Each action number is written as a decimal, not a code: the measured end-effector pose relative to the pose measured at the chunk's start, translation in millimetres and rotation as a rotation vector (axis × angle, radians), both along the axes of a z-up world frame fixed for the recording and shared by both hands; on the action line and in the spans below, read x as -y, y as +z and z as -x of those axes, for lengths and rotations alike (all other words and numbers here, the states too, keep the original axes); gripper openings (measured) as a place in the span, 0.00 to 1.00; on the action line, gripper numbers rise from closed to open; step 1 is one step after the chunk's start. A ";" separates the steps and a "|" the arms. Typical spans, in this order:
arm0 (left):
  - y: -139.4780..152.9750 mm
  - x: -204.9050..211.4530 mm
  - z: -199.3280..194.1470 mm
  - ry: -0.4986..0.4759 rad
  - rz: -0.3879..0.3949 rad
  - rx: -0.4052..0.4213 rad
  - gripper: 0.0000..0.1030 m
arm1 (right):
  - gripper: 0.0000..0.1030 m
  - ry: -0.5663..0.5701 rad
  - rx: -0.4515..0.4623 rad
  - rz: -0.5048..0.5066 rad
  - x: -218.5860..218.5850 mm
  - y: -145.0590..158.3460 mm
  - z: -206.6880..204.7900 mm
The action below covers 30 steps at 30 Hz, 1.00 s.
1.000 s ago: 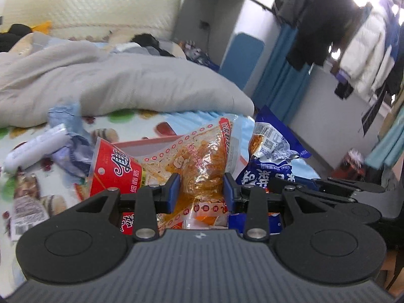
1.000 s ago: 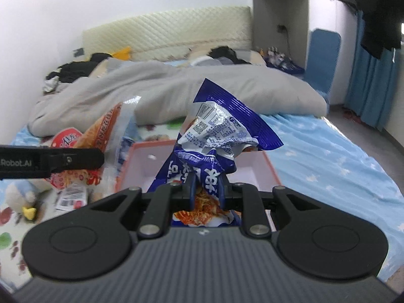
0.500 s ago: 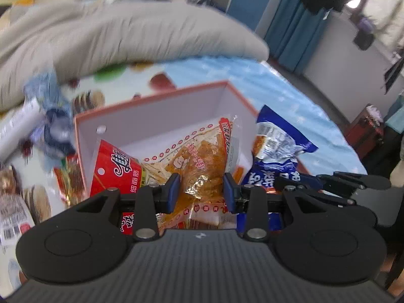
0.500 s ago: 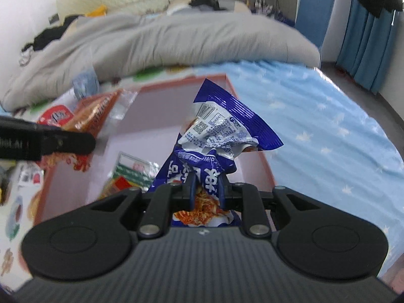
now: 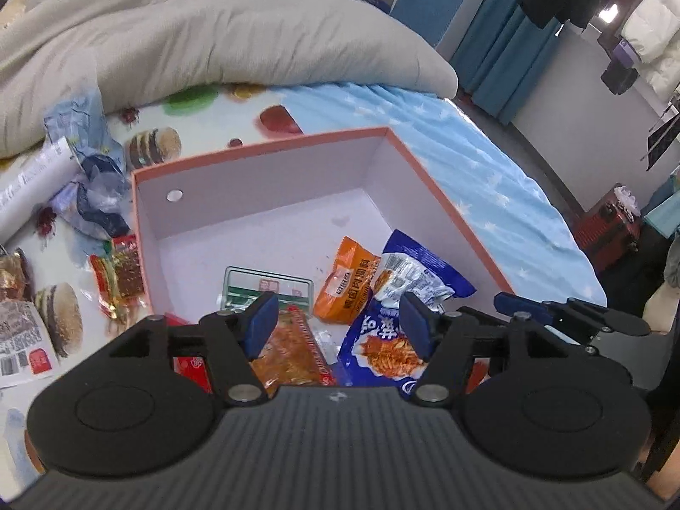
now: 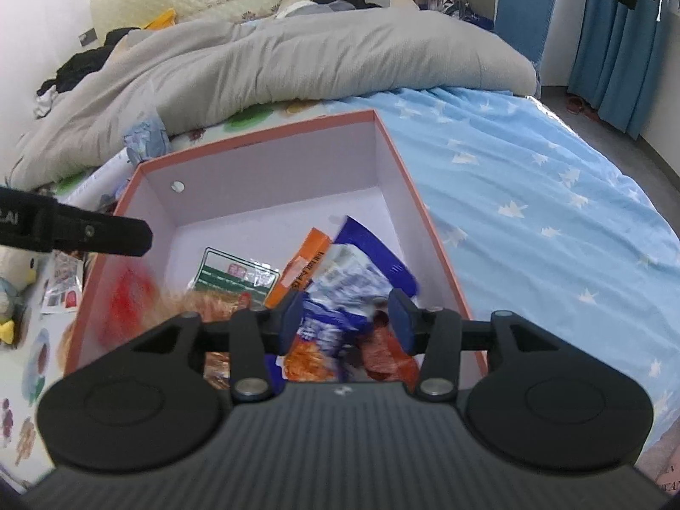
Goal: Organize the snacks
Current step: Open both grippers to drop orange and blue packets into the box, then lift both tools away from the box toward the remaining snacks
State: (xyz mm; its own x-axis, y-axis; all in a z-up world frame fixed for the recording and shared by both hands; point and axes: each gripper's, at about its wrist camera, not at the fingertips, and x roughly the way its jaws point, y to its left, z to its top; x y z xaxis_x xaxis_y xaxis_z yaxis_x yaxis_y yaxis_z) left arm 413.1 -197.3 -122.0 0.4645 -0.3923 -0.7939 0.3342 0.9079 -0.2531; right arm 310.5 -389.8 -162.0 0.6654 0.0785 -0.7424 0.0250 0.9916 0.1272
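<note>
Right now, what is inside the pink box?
Inside the pink box: a blue packet, an orange packet, a green-white packet and a red-orange packet. The tongs hide the near corners.

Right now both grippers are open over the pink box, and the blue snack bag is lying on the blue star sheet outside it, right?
Not quite. Both the left gripper and right gripper are open over the pink box, but the blue snack bag lies inside the box, not on the star sheet. The left wrist view shows it.
</note>
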 end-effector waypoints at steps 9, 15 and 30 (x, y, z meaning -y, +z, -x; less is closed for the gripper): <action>47.9 -14.4 29.0 -0.008 0.034 0.148 0.66 | 0.45 0.002 0.129 -0.012 -3.8 43.1 15.6; 89.6 -42.6 56.3 0.027 0.092 0.245 0.66 | 0.45 0.000 0.247 -0.041 -9.3 84.6 33.3; 141.8 -118.2 150.9 0.094 0.081 0.444 0.69 | 0.46 0.113 0.408 -0.073 -69.3 133.4 81.7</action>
State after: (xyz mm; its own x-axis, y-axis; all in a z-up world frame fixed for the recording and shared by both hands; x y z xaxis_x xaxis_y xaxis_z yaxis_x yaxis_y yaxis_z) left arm 262.2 -79.2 19.8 0.7893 -0.3850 -0.4783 0.3439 0.9225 -0.1751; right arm 228.8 -320.5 -28.5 0.8878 0.2101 -0.4096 -0.1501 0.9732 0.1740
